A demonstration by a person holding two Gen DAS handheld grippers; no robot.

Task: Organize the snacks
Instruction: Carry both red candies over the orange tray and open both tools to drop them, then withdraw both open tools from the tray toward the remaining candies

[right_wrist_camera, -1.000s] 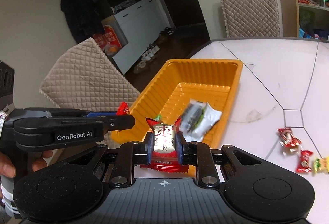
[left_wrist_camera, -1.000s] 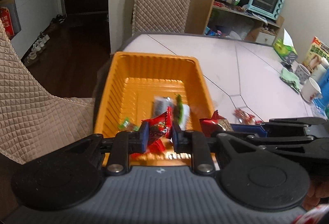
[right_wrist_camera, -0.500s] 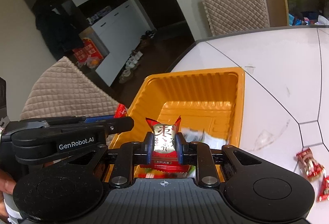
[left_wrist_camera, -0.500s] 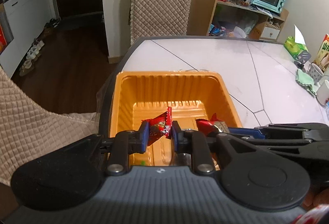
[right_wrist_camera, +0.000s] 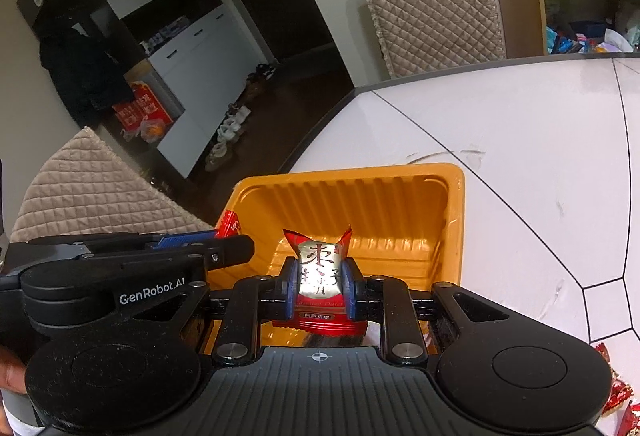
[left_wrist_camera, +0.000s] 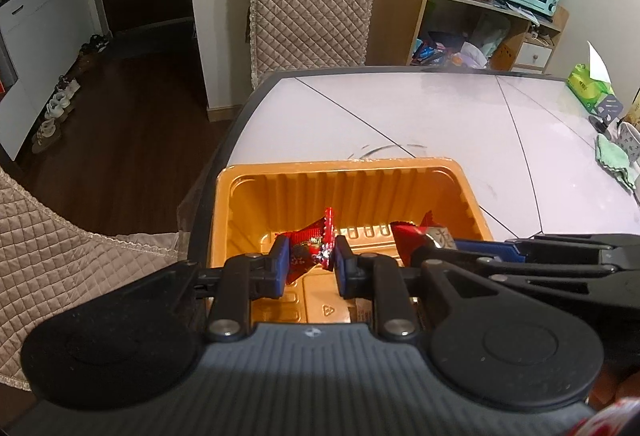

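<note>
Both grippers over the orange tray, each clamped on one wrapped snack

The left gripper (left_wrist_camera: 309, 263) is closed on a red twist-wrapped candy (left_wrist_camera: 310, 242), and the right gripper (right_wrist_camera: 319, 290) is closed on a red-and-gold date snack (right_wrist_camera: 320, 268); both hang above the near half of the orange tray (left_wrist_camera: 344, 184), which sits at the near left corner of the worktop (left_wrist_camera: 440, 108). To release well, lower each snack close to the tray floor, keep the two grippers from touching (they sit just beside each other), then part the jaws one side at a time. The candy's long axis runs across the jaws, tilted, with its right twisted end raised toward the far wall of the tray. The date snack stands upright, long axis vertical, its printed face toward the right wrist camera and its two pinched corners pointing up.
</note>
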